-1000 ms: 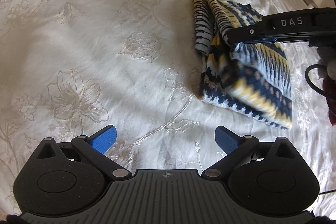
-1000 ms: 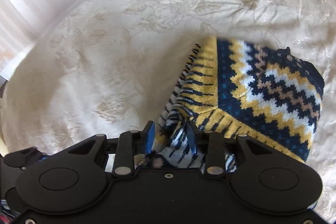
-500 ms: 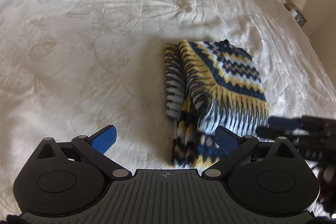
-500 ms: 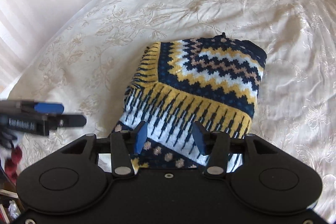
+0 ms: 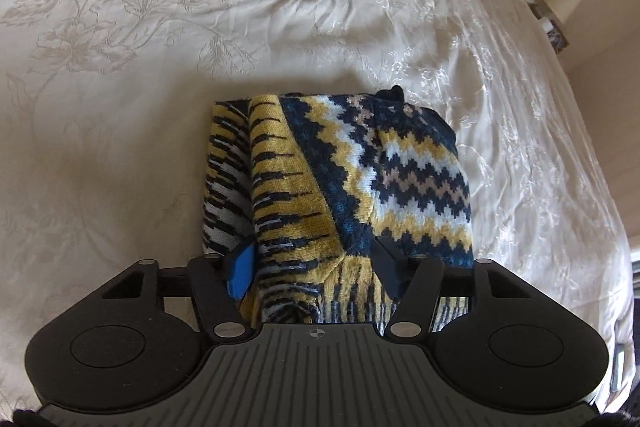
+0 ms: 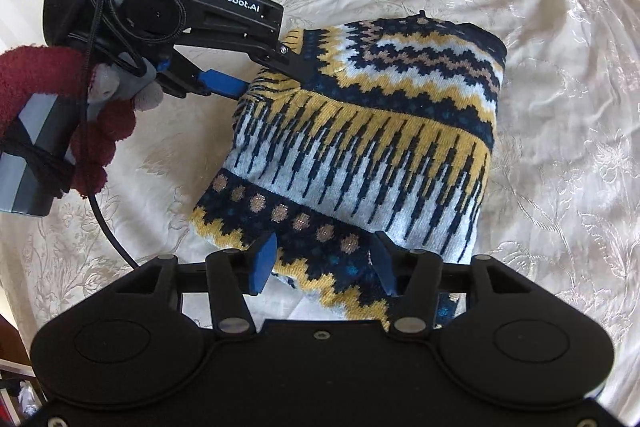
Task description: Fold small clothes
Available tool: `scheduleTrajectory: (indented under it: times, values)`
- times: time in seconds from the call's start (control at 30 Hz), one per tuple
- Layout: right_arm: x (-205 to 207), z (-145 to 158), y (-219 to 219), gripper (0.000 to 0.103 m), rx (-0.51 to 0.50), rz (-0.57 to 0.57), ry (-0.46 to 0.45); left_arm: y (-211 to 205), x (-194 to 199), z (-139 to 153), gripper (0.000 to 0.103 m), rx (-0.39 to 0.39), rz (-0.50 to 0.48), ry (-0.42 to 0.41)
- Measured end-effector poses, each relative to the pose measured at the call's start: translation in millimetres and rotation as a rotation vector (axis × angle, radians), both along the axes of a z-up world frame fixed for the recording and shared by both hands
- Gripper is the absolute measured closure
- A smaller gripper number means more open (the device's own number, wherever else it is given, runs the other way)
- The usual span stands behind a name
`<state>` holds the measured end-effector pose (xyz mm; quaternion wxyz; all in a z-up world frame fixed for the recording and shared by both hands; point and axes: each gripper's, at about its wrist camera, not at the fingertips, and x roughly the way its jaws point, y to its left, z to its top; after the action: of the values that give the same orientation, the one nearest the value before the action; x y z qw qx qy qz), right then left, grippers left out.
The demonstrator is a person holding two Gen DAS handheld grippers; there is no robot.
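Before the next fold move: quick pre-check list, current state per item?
1. Sweater lies folded on the bedspread: ok.
2. Left tongs astride the sweater's near edge, jaws open, knit between them: ok.
3. Left tongs actually pinching cloth: not ok, a gap remains.
4. Right tongs open over the near hem: ok.
5. Tongs clear of each other: ok in the right wrist view, left tongs sit at the far-left edge.
6. Layers under the top fold aligned: cannot tell.
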<state>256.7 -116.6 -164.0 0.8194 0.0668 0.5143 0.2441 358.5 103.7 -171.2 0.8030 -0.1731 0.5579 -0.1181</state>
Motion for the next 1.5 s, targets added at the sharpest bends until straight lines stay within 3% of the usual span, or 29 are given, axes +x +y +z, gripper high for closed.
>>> scheduleTrajectory:
  times: [0.1, 0.13, 0.2, 0.33, 0.4, 0.5, 0.7, 0.83, 1.03, 1.13, 1.23, 1.3, 1.37, 1.5]
  values:
    - [1.1, -2.4, -7.9, 0.044, 0.007, -0.022, 0.004, 1.4, -1.2, -4.3, 0.065, 0.031, 0.040, -0.018]
    - [1.3, -2.7, -10.0, 0.043, 0.012, -0.029, 0.007, 3.3, -3.0, -4.1, 0.082, 0.027, 0.057, -0.027]
    - [2.0, -2.3, -12.8, 0.043, 0.023, -0.041, 0.008, 8.5, -8.2, -0.3, 0.089, 0.013, 0.075, -0.046]
    - [2.0, 0.0, -15.8, 0.042, 0.043, -0.042, 0.004, 11.9, -30.5, 16.6, 0.091, 0.123, 0.046, -0.148]
    - [2.4, 2.6, -18.4, 0.040, 0.064, -0.044, -0.002, 17.6, -34.9, 8.5, 0.091, 0.162, 0.026, -0.133]
    - [5.4, 7.7, -21.2, 0.039, 0.083, -0.038, -0.022, 30.6, -33.4, -5.0, 0.092, 0.150, 0.067, -0.094]
    - [43.2, 16.8, -28.7, 0.038, 0.086, -0.065, -0.092, 23.0, -30.1, -8.7, 0.092, 0.197, 0.024, -0.112]
    - [78.8, 7.0, -26.1, 0.036, 0.091, -0.079, -0.107, 25.0, -31.9, -11.9, 0.090, 0.183, 0.045, -0.106]
    - [120.1, -34.2, -3.9, 0.025, 0.063, -0.048, 0.028, 26.8, -29.3, -15.3, 0.080, 0.191, 0.058, -0.103]
    - [123.8, -35.5, 9.4, 0.008, 0.040, 0.034, 0.028, 31.2, -27.3, -18.3, 0.070, 0.188, 0.081, -0.093]
    - [117.6, -25.4, 7.6, 0.009, 0.031, 0.072, 0.001, 44.2, -30.7, -13.7, 0.065, 0.121, 0.112, -0.082]
    - [112.2, -16.7, -6.2, 0.011, 0.078, 0.030, -0.018, 52.2, -40.4, -6.2, 0.063, 0.080, 0.120, -0.099]
    - [106.0, -10.8, -24.0, 0.012, 0.115, -0.034, -0.037, 56.7, -52.3, -0.7, 0.054, 0.060, 0.111, -0.114]
    - [99.4, -11.7, -59.3, 0.011, 0.161, -0.154, -0.034, 58.7, -75.5, -0.8, 0.044, -0.006, 0.095, -0.087]
